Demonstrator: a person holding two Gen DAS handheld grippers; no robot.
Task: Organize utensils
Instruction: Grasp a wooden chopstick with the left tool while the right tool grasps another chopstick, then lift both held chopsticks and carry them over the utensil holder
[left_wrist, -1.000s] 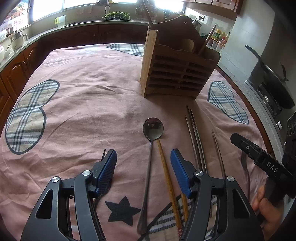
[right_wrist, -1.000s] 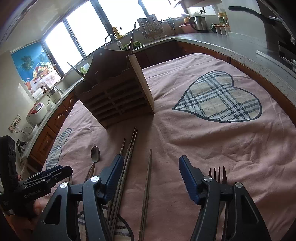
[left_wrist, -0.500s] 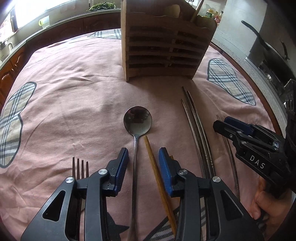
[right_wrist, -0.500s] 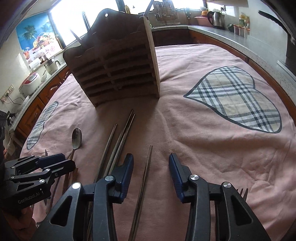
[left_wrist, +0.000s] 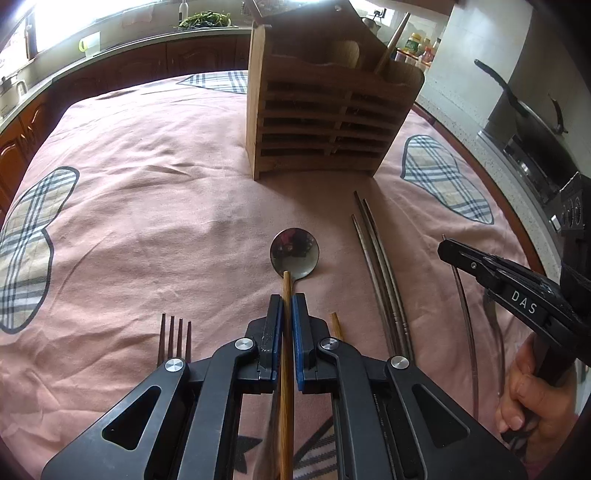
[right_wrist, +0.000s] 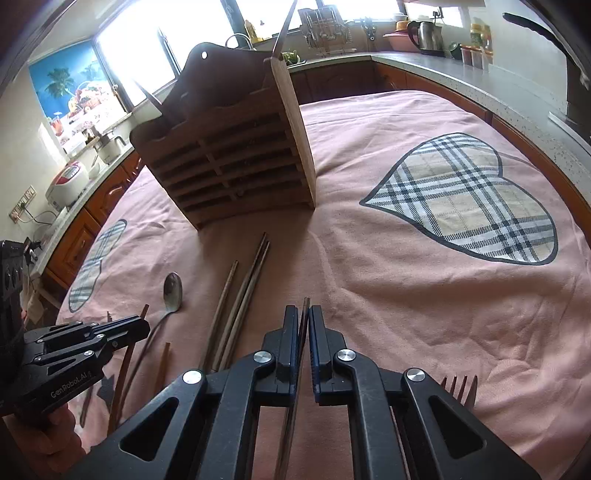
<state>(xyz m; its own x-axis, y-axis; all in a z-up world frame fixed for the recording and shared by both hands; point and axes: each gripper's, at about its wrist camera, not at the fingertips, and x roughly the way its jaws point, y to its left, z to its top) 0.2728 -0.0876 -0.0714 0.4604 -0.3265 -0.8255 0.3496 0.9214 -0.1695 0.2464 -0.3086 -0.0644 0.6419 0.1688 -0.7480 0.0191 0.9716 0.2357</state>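
So far you have each hand committed to one chopstick: the left gripper (left_wrist: 287, 306) has just closed its fingers on the wooden chopstick (left_wrist: 286, 284), whose tip overlaps the bowl of the spoon (left_wrist: 294, 252), and the right gripper (right_wrist: 305, 320) has just closed its fingers on a dark metal chopstick (right_wrist: 305, 308). Judged from this, the task is at an early stage. The wooden holder (left_wrist: 325, 122) stands upright on the pink cloth of the table (left_wrist: 155, 206) and already carries a few sticks in its upper slots. Left lying on the cloth: the spoon, a second wooden chopstick (left_wrist: 337, 330) just beside the left fingers, three metal chopsticks (left_wrist: 376, 258) between the two grippers, a fork (left_wrist: 173, 341) at the left and another fork (right_wrist: 460, 387) at the right. Whether either gripped chopstick is lifted clear of the cloth, you cannot tell. Both gripper bodies hide the rear ends of the gripped sticks and the fork handles; the holder's compartments are too dark to read.
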